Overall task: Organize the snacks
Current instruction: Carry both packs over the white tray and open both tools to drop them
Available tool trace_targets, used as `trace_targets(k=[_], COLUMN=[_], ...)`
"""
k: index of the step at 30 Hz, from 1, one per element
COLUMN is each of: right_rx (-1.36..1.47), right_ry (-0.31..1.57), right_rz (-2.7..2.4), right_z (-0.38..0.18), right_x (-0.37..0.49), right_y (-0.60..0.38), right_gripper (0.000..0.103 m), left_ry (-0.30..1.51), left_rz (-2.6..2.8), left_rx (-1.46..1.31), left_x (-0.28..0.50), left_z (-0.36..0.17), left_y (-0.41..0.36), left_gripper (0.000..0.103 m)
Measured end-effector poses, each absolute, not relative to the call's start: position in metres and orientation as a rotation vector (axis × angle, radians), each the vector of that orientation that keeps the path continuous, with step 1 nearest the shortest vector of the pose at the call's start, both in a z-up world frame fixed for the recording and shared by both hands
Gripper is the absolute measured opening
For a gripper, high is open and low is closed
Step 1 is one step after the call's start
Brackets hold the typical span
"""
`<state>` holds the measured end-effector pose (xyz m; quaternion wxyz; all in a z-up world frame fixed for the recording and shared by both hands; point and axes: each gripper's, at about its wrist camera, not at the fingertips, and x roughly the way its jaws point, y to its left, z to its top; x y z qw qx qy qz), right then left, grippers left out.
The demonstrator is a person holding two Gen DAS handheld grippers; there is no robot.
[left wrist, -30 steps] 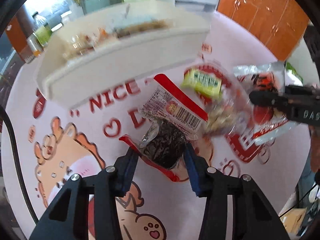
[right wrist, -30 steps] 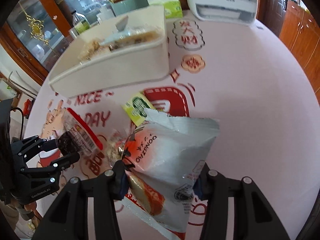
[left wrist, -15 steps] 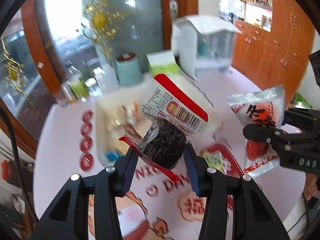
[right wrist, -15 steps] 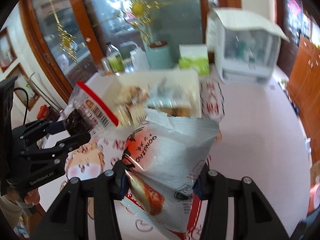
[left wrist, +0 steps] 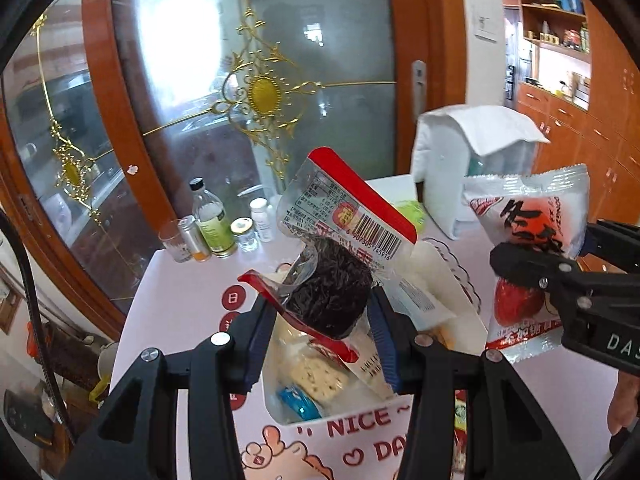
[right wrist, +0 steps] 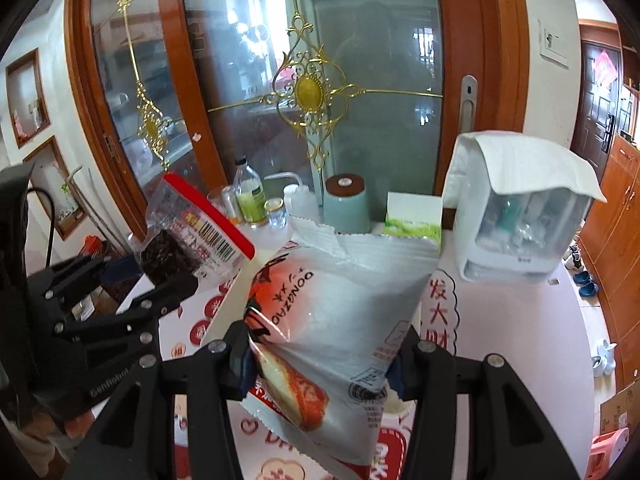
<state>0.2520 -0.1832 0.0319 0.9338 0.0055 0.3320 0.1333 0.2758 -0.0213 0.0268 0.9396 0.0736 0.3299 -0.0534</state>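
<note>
- A dining room is seen, closed at the back by a glass door with gilt ornament (right wrist: 308,88) in an orange wood frame; below it a table under a pink printed cloth (left wrist: 560,396) is spread, with small bottles (left wrist: 212,224) grouped at its far edge and a white appliance draped with a cloth (right wrist: 516,204) at the far right.
- A white bin (left wrist: 452,312), already holding crackers and other small packets, is seen in the left wrist view directly below and just ahead of the left gripper (left wrist: 320,328).
- A clear pouch of dark seeds with a red header (left wrist: 340,252) is clamped between the blue pads of the left gripper; the dark bulge is pinched, and the long axis of the pouch is tilted up and away from the fingers.
- A white and red snack bag (right wrist: 340,320) is clamped by its lower part in the right gripper (right wrist: 320,360); its torn upper edge is pointed up and away, toward the door.
- Both packets are held in the air, clear of the cloth, side by side and apart.
- From the right wrist view the bin is almost wholly hidden behind the snack bag, so its place under that gripper cannot be told.
- The left hand is judged the nearer to the bin: the open top lies straight under its pouch, so a lowering is called for there, whereas the right bag is judged to need carrying across to the left first.
</note>
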Motion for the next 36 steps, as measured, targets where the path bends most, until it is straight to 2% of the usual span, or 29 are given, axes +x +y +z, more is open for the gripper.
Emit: trace_targets(k=[11, 14, 16, 17, 18, 26, 29, 31, 36], right_rx=[0.025, 0.015, 0.0, -0.004, -0.007, -0.019, -0.014, 0.009, 0.044], right_ry=[0.706, 0.728, 0.748, 0.757, 0.767, 0.793, 0.776, 0.761, 0.771], right_rz=[0.217, 0.211, 0.211, 0.214, 0.216, 0.203, 0.202, 0.212, 0.218], right_z=[0.032, 0.025, 0.019, 0.016, 0.012, -0.006, -0.005, -0.003, 0.0], right_x=[0.312, 0.323, 0.328, 0.331, 0.333, 0.329, 0.327, 0.327, 0.323], right_y=[-0.172, -0.168, -0.164, -0.163, -0.161, -0.16, -0.161, -0.164, -0.166], right_gripper=[0.051, 0.053, 0.054, 0.055, 0.056, 0.059, 0.066, 0.077, 0.079], left_ry=[0.726, 0.754, 0.788, 0.801, 0.806, 0.825, 0.826, 0.824, 0.803], left_rz=[-0.023, 0.007, 0.021, 0.024, 0.035, 0.041, 0.037, 0.035, 0.028], left_rx=[0.131, 0.122, 0.11, 0.108, 0.109, 0.128, 0.131, 0.131, 0.137], left_x=[0.328, 0.339, 0.35, 0.352, 0.355, 0.346, 0.341, 0.336, 0.323], left_z=[0.01, 0.0, -0.011, -0.015, -0.02, -0.041, -0.041, -0.04, -0.032], left_y=[-0.01, -0.008, -0.004, -0.004, -0.002, 0.001, -0.002, -0.004, -0.007], left_gripper=[0.046, 0.049, 0.074, 0.092, 0.095, 0.095, 0.095, 0.095, 0.095])
